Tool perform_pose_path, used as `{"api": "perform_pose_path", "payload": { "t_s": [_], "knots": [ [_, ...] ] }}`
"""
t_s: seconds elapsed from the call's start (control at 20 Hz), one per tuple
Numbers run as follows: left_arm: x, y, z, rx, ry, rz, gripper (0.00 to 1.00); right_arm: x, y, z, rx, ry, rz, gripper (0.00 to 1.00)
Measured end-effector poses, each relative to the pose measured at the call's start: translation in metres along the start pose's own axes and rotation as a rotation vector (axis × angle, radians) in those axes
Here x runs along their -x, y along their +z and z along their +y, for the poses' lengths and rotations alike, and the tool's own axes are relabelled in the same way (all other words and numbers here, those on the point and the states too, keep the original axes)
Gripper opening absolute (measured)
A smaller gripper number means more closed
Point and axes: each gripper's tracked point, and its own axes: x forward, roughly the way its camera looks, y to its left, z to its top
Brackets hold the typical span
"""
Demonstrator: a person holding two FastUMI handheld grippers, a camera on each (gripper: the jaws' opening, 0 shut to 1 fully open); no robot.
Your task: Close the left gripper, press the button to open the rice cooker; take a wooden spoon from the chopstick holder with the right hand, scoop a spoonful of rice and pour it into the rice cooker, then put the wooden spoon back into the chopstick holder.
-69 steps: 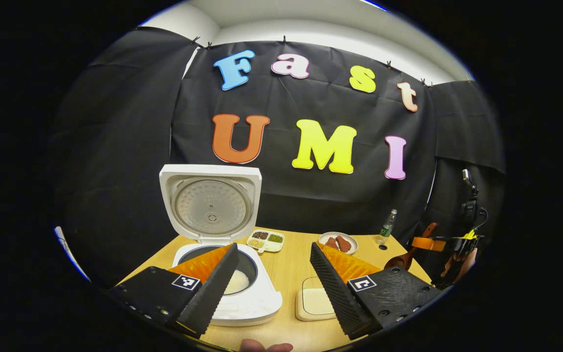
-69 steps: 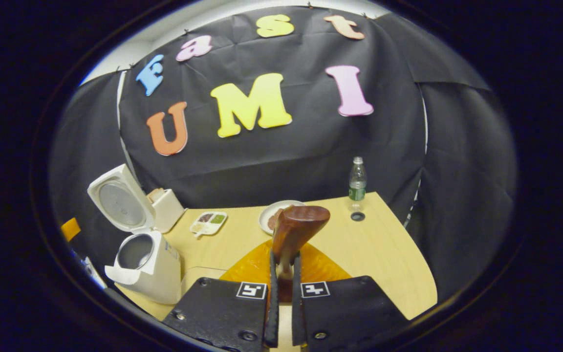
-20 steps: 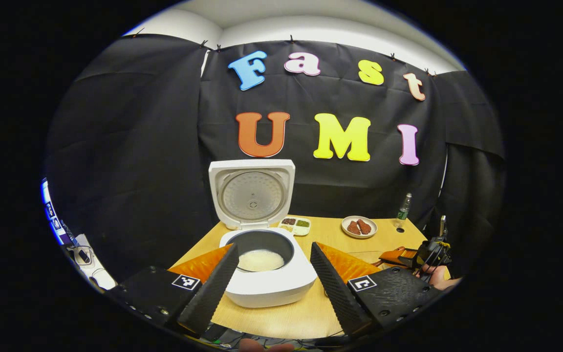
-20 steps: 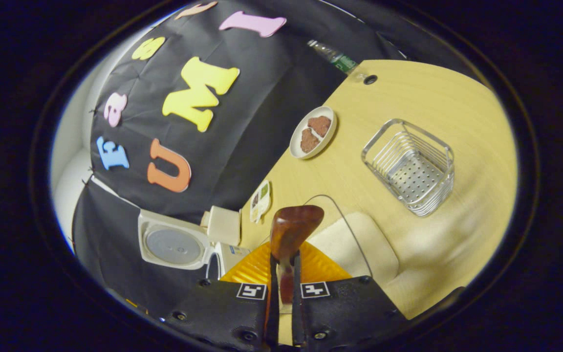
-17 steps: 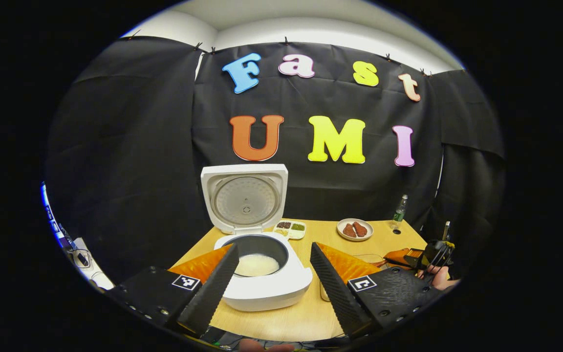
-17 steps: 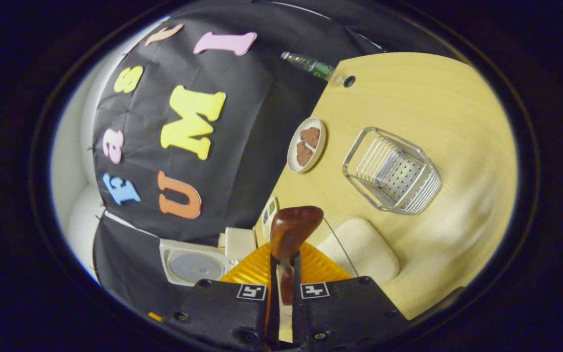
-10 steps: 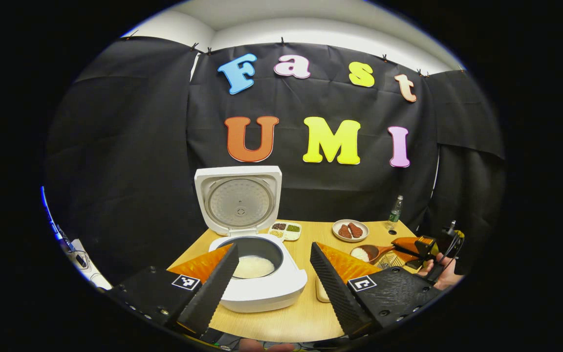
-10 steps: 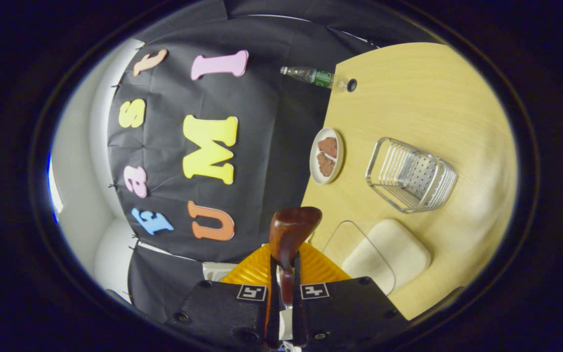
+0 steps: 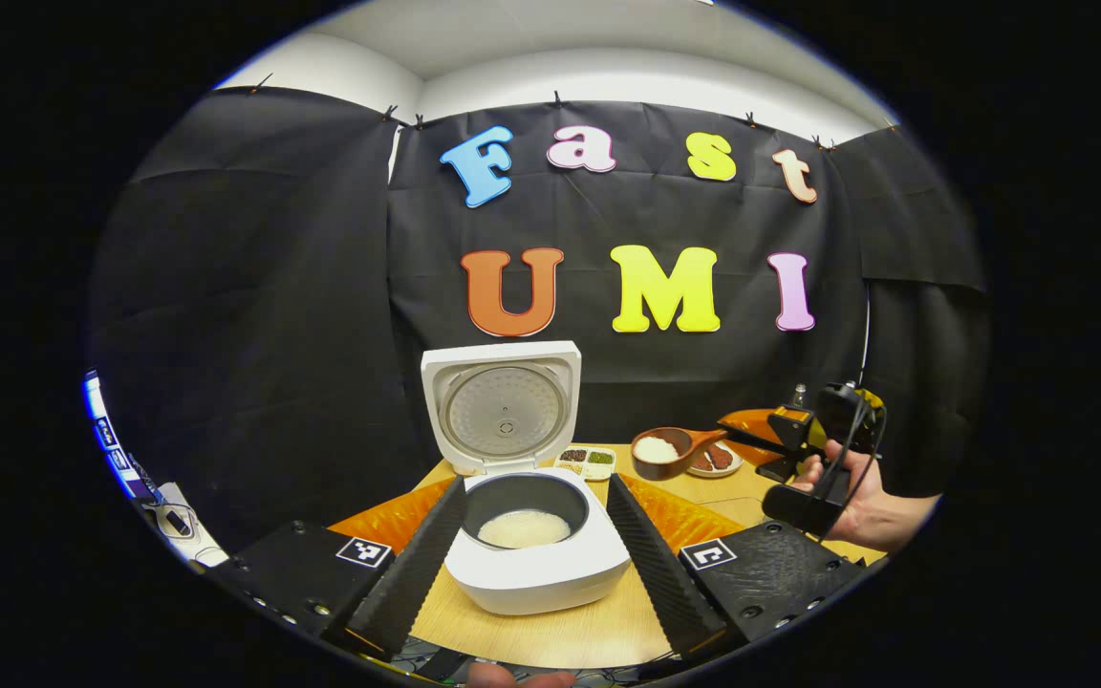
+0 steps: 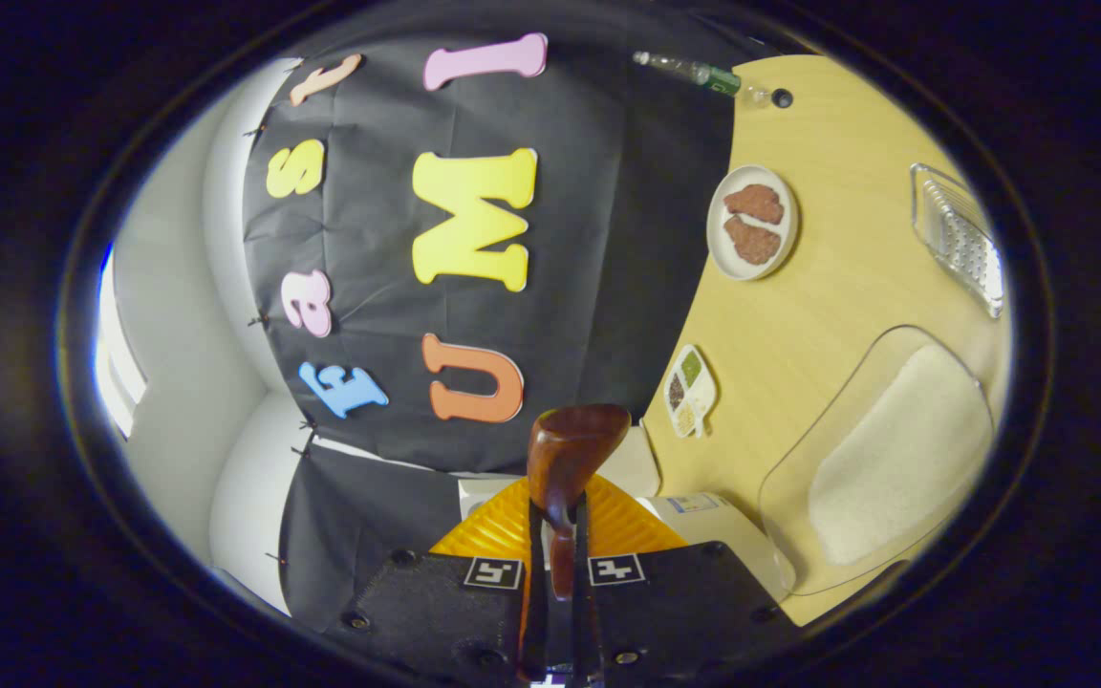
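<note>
Black cloth backs a pale wooden table (image 9: pixel 560 635), where the rice cooker (image 9: pixel 536 564) stands with its lid up and a layer of rice in its pot. Half a second ago the wooden spoon (image 9: pixel 665 451) was low by the wire chopstick holder; now it is lifted, level, heaped with rice, and nearer the cooker, though not yet over the pot. The scoop looks done, so carrying and tipping come next. The right hand-held gripper (image 10: pixel 558 564) is clamped on the spoon's handle, and a hand (image 9: pixel 861 492) holds it. The left hand-held gripper (image 9: pixel 533 564) has its fingers spread wide, one on each side of the cooker's body, apparently not touching it.

Around them lie a plate of brown pieces (image 10: pixel 752 223), a small divided dish (image 10: pixel 689 390), the clear rice tray (image 10: pixel 885 459), the chopstick holder (image 10: pixel 960 234) at the far edge and a bottle (image 10: pixel 694 72). The raised lid behind the pot and the left fingers alongside it narrow the spoon's way in.
</note>
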Motion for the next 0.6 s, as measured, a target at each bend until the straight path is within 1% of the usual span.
{"api": "perform_pose_path", "payload": {
  "t_s": [0.1, 0.2, 0.25, 0.3, 0.35, 0.4, 0.45, 0.5, 0.6],
  "knots": [
    [0.002, -0.002, 0.004, 0.014, -0.002, -0.01, 0.94, -0.028, -0.021, 0.011, 0.051, 0.0, 0.041, 0.12],
    [0.003, -0.005, 0.007, 0.033, -0.009, -0.006, 0.94, -0.05, -0.042, 0.02, 0.135, -0.015, 0.082, 0.12],
    [0.002, -0.007, 0.008, 0.04, -0.003, -0.003, 0.94, -0.061, -0.052, 0.022, 0.181, -0.028, 0.099, 0.14],
    [0.002, -0.01, 0.011, 0.047, 0.005, 0.002, 0.94, -0.072, -0.059, 0.023, 0.225, -0.04, 0.113, 0.12],
    [0.002, -0.012, 0.016, 0.055, 0.016, 0.005, 0.94, -0.084, -0.068, 0.023, 0.271, -0.051, 0.128, 0.12],
    [0.008, -0.016, 0.027, 0.065, 0.03, 0.002, 0.94, -0.092, -0.071, 0.021, 0.32, -0.064, 0.144, 0.12],
    [0.016, -0.02, 0.037, 0.078, 0.04, 0.002, 0.94, -0.098, -0.079, 0.018, 0.375, -0.086, 0.154, 0.14],
    [0.02, -0.023, 0.042, 0.094, 0.045, 0.0, 0.94, -0.105, -0.083, 0.017, 0.438, -0.109, 0.161, 0.12],
    [0.025, -0.027, 0.05, 0.117, 0.063, 0.001, 0.94, -0.114, -0.089, 0.014, 0.575, -0.145, 0.172, 0.12]
  ]
}}
